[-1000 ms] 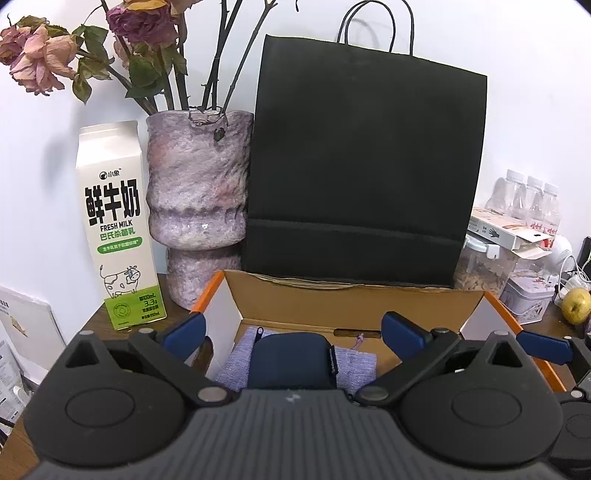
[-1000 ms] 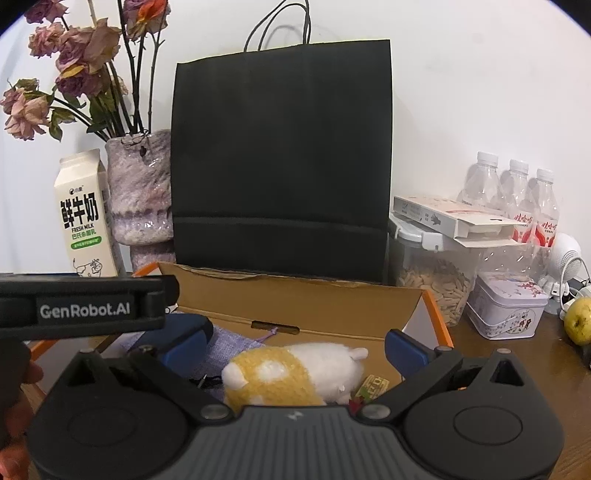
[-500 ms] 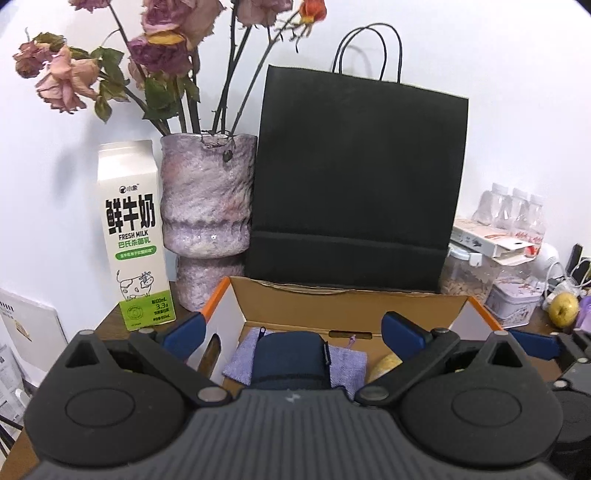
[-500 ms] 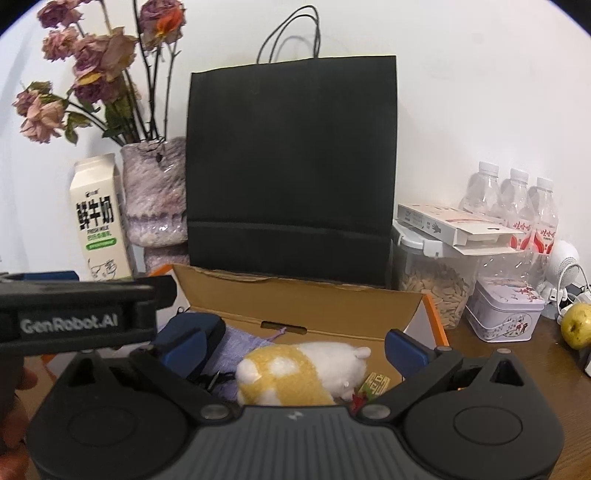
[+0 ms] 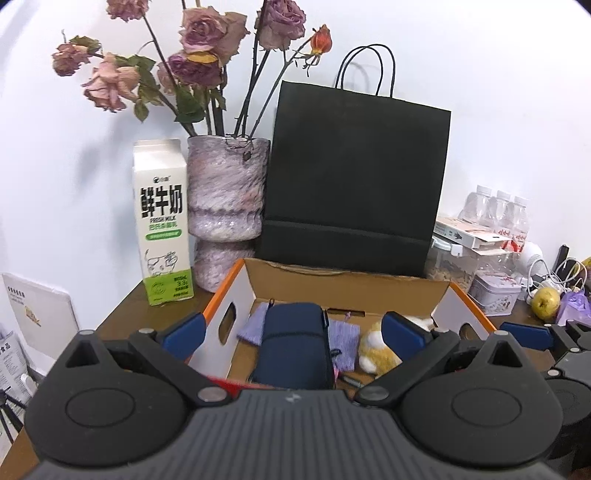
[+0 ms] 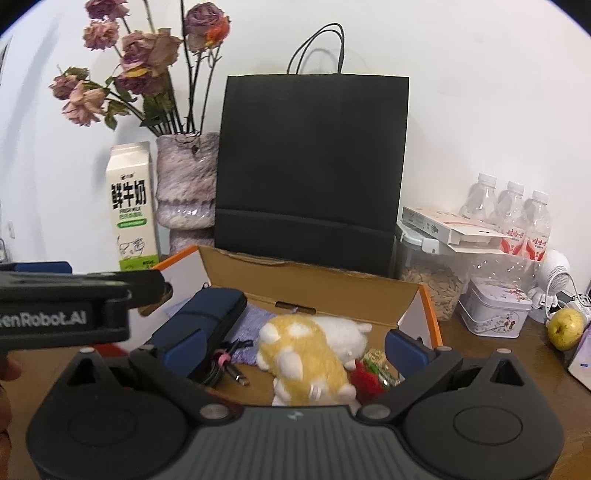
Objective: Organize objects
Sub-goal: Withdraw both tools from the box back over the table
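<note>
White wall backs a brown wooden desk (image 6: 524, 354) crowded with things. At the rear stands a black paper bag (image 5: 354, 184), with a mottled purple vase (image 5: 225, 206) of dried roses (image 5: 207, 33) to its left and a milk carton (image 5: 162, 221) beside the vase. To the right of the bag are a clear container of seeds (image 6: 432, 280), a flat white carton (image 6: 450, 225) lying on top of it, three water bottles (image 6: 513, 210), a small tin (image 6: 495, 310) and a yellow-green pear (image 6: 565, 328).

In front of the bag sits an open cardboard box (image 5: 347, 291) with orange edges. Inside it lie a dark blue case (image 5: 295, 343) on the left, a purple cloth pouch (image 5: 343, 343) partly under it, a yellow-and-white plush toy (image 6: 310, 354) in the middle, a black cable (image 6: 225, 365) near the case, and red (image 6: 365, 382) and green (image 6: 376, 360) small items by the plush, too small to identify.

Left hand-held gripper (image 5: 291, 330) hovers over the near edge of the box with its blue-padded fingers (image 5: 184, 330) spread wide apart and nothing between them; the blue case lies below the gap. Right hand-held gripper (image 6: 293, 347) is likewise spread apart and empty, above the plush toy.
</note>
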Demonstrator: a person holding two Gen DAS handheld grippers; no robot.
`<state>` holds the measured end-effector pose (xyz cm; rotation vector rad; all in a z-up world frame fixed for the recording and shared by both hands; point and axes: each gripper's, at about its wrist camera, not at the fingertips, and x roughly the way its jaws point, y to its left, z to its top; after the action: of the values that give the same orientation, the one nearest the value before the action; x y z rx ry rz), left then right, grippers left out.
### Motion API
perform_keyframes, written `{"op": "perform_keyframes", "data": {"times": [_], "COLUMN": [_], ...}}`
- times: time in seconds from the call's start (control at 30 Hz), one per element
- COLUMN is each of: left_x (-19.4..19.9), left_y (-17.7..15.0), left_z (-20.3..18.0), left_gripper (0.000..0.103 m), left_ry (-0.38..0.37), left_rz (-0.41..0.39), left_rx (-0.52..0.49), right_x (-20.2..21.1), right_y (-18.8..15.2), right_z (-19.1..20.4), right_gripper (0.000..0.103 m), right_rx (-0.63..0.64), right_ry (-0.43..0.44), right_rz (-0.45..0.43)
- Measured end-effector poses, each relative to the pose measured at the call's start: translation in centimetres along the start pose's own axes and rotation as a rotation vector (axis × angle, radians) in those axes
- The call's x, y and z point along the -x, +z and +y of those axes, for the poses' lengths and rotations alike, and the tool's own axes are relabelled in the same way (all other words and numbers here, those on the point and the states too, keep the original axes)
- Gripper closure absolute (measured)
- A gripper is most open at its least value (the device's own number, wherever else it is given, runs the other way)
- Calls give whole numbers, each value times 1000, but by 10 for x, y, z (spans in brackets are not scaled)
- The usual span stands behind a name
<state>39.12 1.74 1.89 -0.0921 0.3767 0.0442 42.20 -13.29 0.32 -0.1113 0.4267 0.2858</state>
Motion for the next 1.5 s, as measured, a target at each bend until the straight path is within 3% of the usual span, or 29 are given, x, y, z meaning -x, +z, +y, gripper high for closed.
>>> {"op": "perform_keyframes", "data": {"times": [0.8, 1.5], "left_x": [93, 147], "left_y": [-61, -109], "left_z": [0, -6], "left_gripper": [0, 0], "left_ry": [15, -8], "left_rz": [54, 89], "left_rx": [12, 23], "right_x": [93, 162], "right_y": [-64, -116], "right_z": [-3, -12], "right_gripper": [0, 0], "right_rx": [18, 59], "right_ry": [0, -22], "right_rz": [46, 56]}}
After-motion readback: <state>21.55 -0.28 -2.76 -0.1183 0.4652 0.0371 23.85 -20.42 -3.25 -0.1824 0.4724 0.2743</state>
